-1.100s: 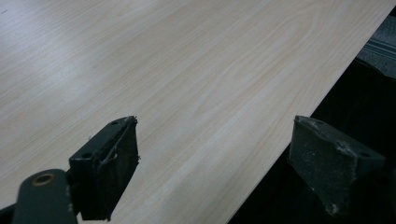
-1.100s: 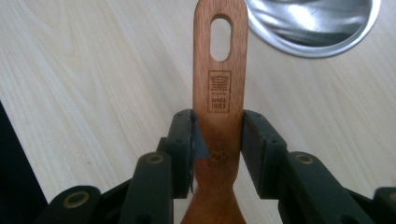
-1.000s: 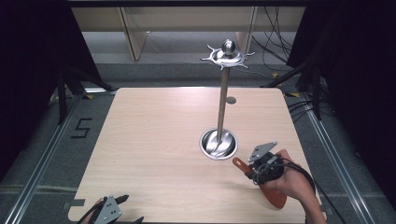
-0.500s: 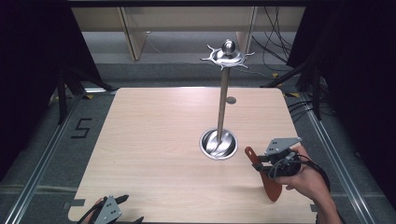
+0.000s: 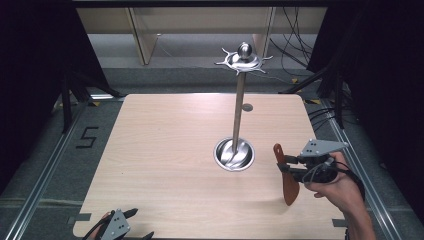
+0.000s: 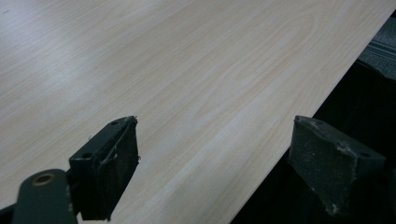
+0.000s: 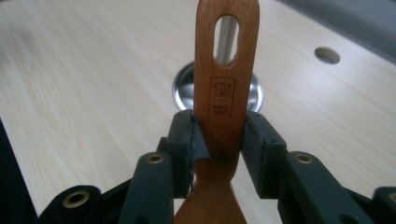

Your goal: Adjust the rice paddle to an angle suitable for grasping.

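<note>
So the right gripper [image 5: 291,164] is pinching a wooden spatula [image 5: 286,176] by its handle, both pads squeezed tight against the flat sides. In the right gripper view the spatula [image 7: 227,84] sticks straight out past the jaws, and there's a slotted hole near the handle end plus a little stamped mark just above the pads. From above, the blade hangs below the gripper, over the wooden table [image 5: 165,150] on the person's right side. Just past the handle tip sits the round steel base [image 5: 234,154] of a metal stand [image 5: 239,107], with a ring of hooks up top [image 5: 244,59]. The left gripper [image 5: 131,225] sits at the near table edge, jaws spread wide with nothing between them, one jaw over the tabletop [image 6: 196,79], the other off the edge.
</note>
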`<action>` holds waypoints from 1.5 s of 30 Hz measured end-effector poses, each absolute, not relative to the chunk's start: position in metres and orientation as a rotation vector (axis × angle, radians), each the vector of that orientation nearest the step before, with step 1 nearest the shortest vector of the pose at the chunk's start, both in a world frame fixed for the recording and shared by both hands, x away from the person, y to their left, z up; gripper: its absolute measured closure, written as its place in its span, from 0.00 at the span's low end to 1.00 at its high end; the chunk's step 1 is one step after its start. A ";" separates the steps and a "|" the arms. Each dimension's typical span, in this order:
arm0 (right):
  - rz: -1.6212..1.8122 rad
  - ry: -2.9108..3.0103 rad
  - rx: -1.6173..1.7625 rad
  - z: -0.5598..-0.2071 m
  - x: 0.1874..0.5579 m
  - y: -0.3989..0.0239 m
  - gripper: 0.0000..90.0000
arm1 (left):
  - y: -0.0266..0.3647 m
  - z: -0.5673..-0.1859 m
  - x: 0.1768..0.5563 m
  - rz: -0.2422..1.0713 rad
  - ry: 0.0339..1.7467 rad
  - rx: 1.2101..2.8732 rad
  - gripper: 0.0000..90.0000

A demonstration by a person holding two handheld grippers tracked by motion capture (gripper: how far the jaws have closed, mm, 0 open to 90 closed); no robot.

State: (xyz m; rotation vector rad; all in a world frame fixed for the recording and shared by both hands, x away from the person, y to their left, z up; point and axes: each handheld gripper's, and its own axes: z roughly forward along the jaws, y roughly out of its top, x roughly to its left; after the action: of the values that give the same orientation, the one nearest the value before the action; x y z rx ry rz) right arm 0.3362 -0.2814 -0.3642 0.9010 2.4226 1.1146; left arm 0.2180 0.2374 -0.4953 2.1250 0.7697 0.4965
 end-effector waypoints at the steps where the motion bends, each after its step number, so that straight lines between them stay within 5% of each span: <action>1: 1.115 2.423 0.901 -0.364 0.336 -0.281 0.74 | 0.237 -0.495 0.218 0.496 0.770 2.125 0.17; 45: 1.425 2.057 0.790 -0.261 0.366 -0.244 0.74 | 0.241 -0.494 0.220 0.525 0.745 2.159 0.17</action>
State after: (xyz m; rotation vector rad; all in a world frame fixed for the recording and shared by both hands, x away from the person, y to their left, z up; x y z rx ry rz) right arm 0.3659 -0.2438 -0.2615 0.7900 2.0574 1.4246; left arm 0.2200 0.2411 -0.4941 2.1590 0.7452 0.5247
